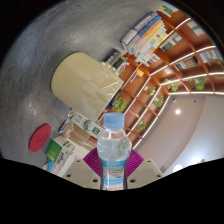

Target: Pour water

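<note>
Our hand-held gripper (113, 168) squeezes the water bottle (113, 148), tipped toward the cream cup (84, 84) at eleven o'clock; we think pouring is starting.

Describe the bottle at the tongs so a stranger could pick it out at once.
Start from the tilted wooden shelves stocked with packages, then come down to the tongs nearest the camera. Between their pink pads stands the water bottle, held upright. Unlike the cream cup beyond it and the red disc to the side, it is clear plastic with a blue-printed label.
</note>
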Demonstrator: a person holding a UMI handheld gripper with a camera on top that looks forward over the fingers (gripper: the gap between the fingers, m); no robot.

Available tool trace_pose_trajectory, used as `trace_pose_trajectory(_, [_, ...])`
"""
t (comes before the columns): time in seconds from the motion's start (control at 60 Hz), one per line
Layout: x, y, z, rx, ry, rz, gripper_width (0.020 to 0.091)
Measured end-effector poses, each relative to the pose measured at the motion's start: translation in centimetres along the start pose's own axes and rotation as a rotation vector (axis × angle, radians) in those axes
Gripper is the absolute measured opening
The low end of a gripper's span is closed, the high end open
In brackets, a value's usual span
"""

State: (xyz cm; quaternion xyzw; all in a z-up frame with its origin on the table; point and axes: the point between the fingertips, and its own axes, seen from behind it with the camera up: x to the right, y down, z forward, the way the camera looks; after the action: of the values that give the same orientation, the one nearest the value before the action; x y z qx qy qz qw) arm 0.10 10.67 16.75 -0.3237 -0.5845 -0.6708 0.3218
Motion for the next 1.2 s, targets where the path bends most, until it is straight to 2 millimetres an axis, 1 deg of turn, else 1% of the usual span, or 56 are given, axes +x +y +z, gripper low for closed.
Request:
trace_pose_trajectory(0.067, [-0.1,0.0,-0.2,0.01,-0.007,0.101,0.0257])
trace_pose_trajectory(0.117, [-0.4,0.4,-0.3,0.01,-0.039,0.231,0.0259])
trace_pose_trajectory(0.167, [-0.1,0.8,-0.7,0.03,-0.076,0.412,0.0259])
trace_pose_trajectory(0.217, [-0.5,1.6,-0.9,0.018,-0.125,0.603,0.0257])
trace_pose_trajectory(0.233, [-0.9,1.4,-0.9,0.006,-0.133,0.673,0.0257])
trace_pose_trajectory(0.25, [-0.8,1.9,-1.1,0.015,-0.158,0.745,0.0258])
trace_pose_trajectory(0.283, [-0.8,2.2,-1.2,0.021,-0.189,0.894,0.0257])
trace_pose_trajectory(0.3, [-0.8,2.4,-1.3,0.024,-0.205,0.966,0.0279])
trace_pose_trajectory(0.317, [-0.8,2.7,-1.3,0.025,-0.219,1.035,0.0278])
trace_pose_trajectory(0.333, [-1.1,1.8,-1.4,0.017,-0.232,1.1,0.0279])
trace_pose_trajectory(0.35, [-1.2,2.4,-1.4,0.036,-0.256,1.168,0.0279])
trace_pose_trajectory(0.433, [-2.2,2.0,-1.4,0.055,-0.36,1.509,0.0278])
trace_pose_trajectory(0.467, [-2.7,0.7,-1.7,0.049,-0.387,1.625,0.0279])
trace_pose_trajectory(0.483, [-2.9,2.1,-1.6,0.065,-0.406,1.675,0.028])
trace_pose_trajectory(0.5, [-3.3,2.6,-1.5,0.073,-0.421,1.722,0.0279])
trace_pose_trajectory(0.567, [-4.3,3.6,-1.3,0.088,-0.451,1.865,0.028])
trace_pose_trajectory(0.583, [-4.2,1.2,-1.7,0.075,-0.448,1.898,0.028])
trace_pose_trajectory(0.6, [-4.9,2.1,-1.2,0.08,-0.457,1.922,0.028])
trace_pose_trajectory(0.65, [-5.9,2.3,-1.1,0.089,-0.48,1.998,0.028])
trace_pose_trajectory(0.7, [-6.9,2.1,-1.1,0.101,-0.503,2.059,0.028])
trace_pose_trajectory(0.717, [-6.8,1.5,-1.3,0.096,-0.503,2.083,0.0279])
trace_pose_trajectory(0.767, [-7.8,1.4,-0.9,0.097,-0.503,2.135,0.0279])
trace_pose_trajectory(0.833, [-8.9,1.1,-0.7,0.091,-0.511,2.148,0.0279])
trace_pose_trajectory(0.933, [-10.8,-0.2,-0.4,0.071,-0.529,2.141,0.0279])
trace_pose_trajectory(0.95, [-11.0,-0.4,-0.6,0.072,-0.534,2.143,0.0292])
trace_pose_trajectory(0.967, [-10.7,-0.2,-0.4,0.087,-0.512,2.146,0.0286])
trace_pose_trajectory(1.15, [-11.1,-0.3,-0.5,0.044,-0.513,2.111,0.0287])
trace_pose_trajectory(1.2, [-11.1,-0.2,-0.5,0.044,-0.509,2.114,0.0296])
